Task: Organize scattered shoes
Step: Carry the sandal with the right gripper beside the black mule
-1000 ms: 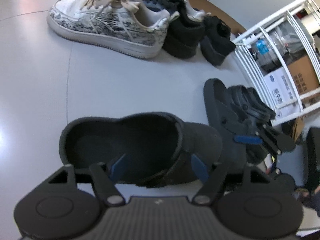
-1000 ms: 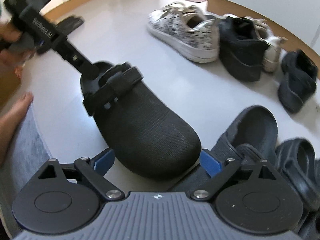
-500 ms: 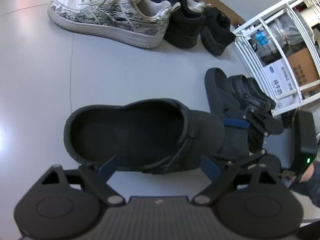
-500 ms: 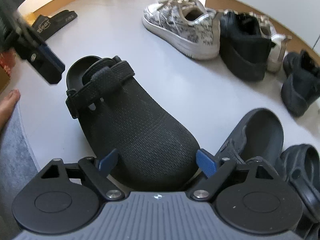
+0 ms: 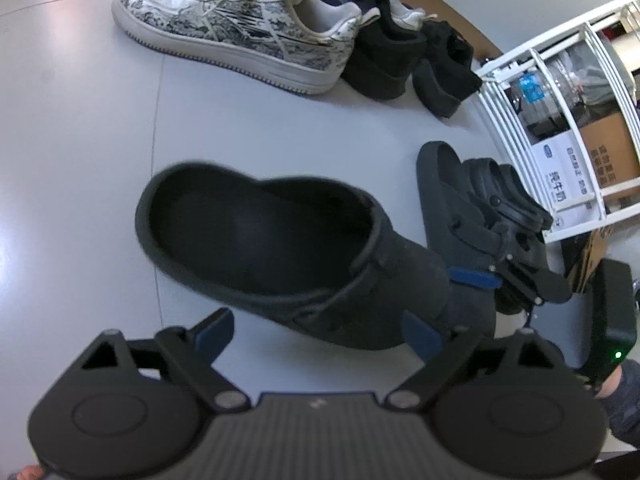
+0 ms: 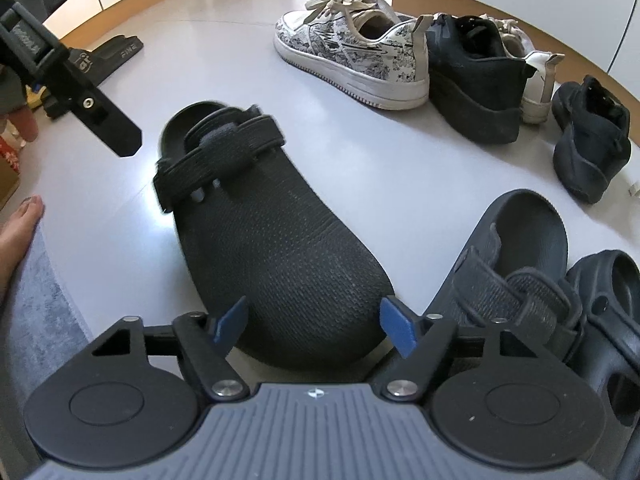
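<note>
Closing around the toe of the black clog point(image 6: 276, 248), the right hand-held gripper point(image 6: 314, 330) nearly clamps it, while the left hand-held gripper point(image 5: 316, 332) stays wide apart beside it.

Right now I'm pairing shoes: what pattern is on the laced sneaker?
White sneaker with a dark grey print; clearest in the left wrist view.

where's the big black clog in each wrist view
Left wrist view: the black clog fills the centre, heel opening toward upper left.
Right wrist view: the same clog is centre, toe nearest the camera, strap at its far end.
Shared landmark: the patterned white sneaker, beyond the clog in both views.
</note>
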`<state>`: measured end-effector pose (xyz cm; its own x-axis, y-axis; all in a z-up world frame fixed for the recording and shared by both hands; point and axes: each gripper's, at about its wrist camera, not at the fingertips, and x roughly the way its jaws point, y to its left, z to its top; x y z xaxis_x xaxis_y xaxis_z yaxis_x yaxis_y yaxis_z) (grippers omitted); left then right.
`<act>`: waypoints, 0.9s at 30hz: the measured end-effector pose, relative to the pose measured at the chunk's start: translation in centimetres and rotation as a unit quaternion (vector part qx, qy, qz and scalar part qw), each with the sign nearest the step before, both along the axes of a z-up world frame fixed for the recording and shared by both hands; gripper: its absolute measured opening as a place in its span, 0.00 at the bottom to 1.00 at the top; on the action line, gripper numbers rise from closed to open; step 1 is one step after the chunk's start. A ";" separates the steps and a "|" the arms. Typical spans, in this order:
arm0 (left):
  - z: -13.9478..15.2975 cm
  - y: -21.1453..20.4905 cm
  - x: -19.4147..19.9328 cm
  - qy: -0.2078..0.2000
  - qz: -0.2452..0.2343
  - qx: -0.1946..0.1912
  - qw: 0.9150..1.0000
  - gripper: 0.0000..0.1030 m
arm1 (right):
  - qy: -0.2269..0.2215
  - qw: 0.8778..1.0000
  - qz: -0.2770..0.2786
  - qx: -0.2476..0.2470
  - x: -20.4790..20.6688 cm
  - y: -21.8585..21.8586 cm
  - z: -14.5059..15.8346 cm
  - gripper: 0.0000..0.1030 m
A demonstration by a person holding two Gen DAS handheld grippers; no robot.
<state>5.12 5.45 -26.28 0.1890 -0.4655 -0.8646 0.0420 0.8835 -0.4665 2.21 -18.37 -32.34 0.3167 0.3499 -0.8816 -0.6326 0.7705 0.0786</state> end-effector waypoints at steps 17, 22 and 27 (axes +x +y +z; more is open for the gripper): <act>0.3 0.5 0.4 -0.019 0.026 -0.008 0.999 0.87 | -0.017 0.999 0.011 0.049 3.5 1.1 -0.2 0.89; 0.0 0.7 0.4 -0.012 0.030 -0.005 0.999 0.87 | -0.009 0.998 0.011 0.057 3.7 1.2 -0.7 0.84; -0.1 0.8 0.4 -0.010 0.034 -0.005 0.999 0.87 | 0.010 0.998 -0.001 0.061 2.9 1.6 -0.2 0.65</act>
